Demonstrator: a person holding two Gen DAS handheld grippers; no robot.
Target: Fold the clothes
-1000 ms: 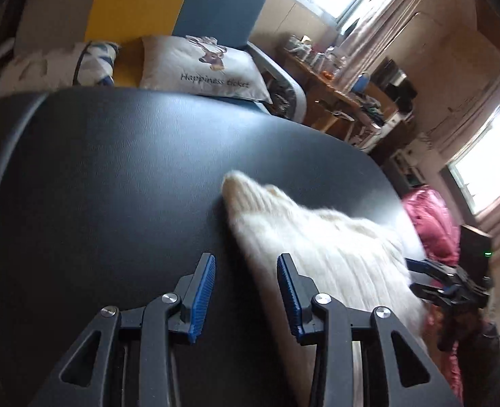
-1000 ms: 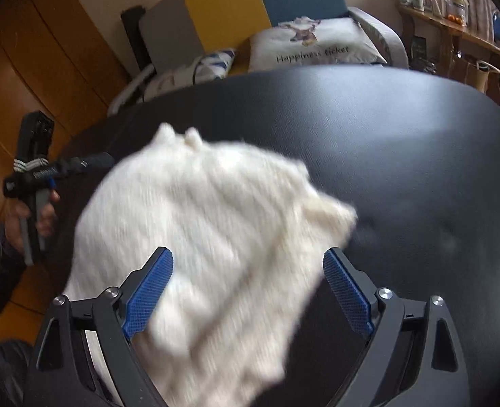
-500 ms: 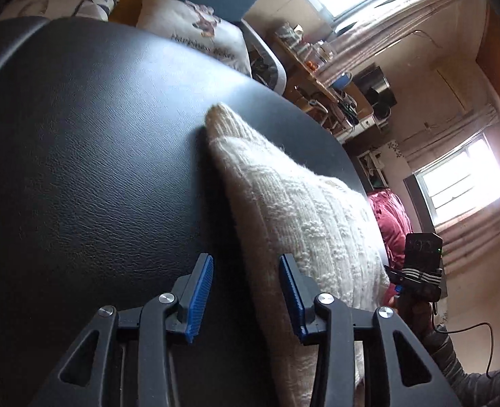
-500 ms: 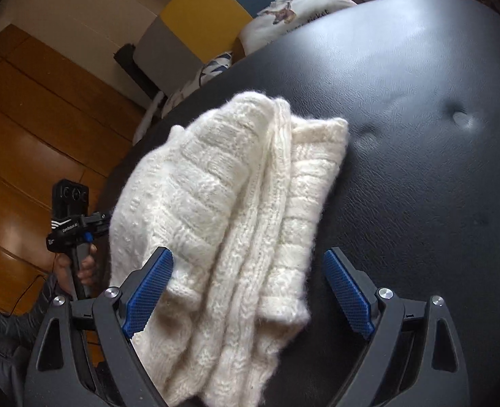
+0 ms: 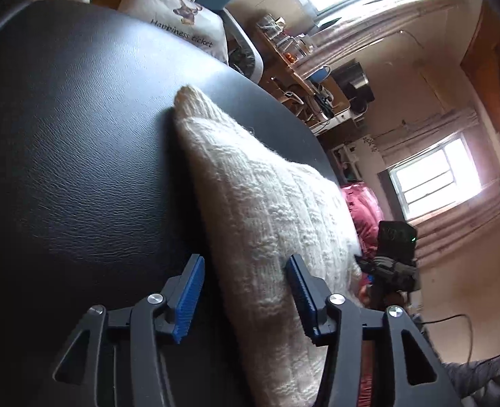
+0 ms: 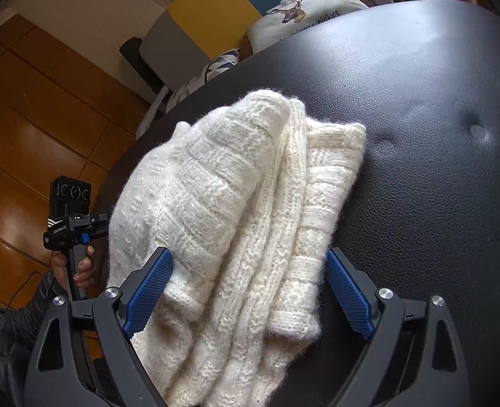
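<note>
A cushion [image 5: 178, 17] at the far edge reads "Happiness ticket"; the cream knit sweater [image 6: 236, 217] lies folded on the black leather surface [image 5: 73, 156] (near edge); left gripper [image 5: 246, 300] opening astride it, unpinched; right gripper [image 6: 250, 291] spread wide.

Daylight from two overexposed windows [image 5: 433, 176] fills the room and leaves soft glare on the black leather surface [image 5: 80, 135], while both sharp fisheye pictures bend strongly and turn dark in the corners.
</note>
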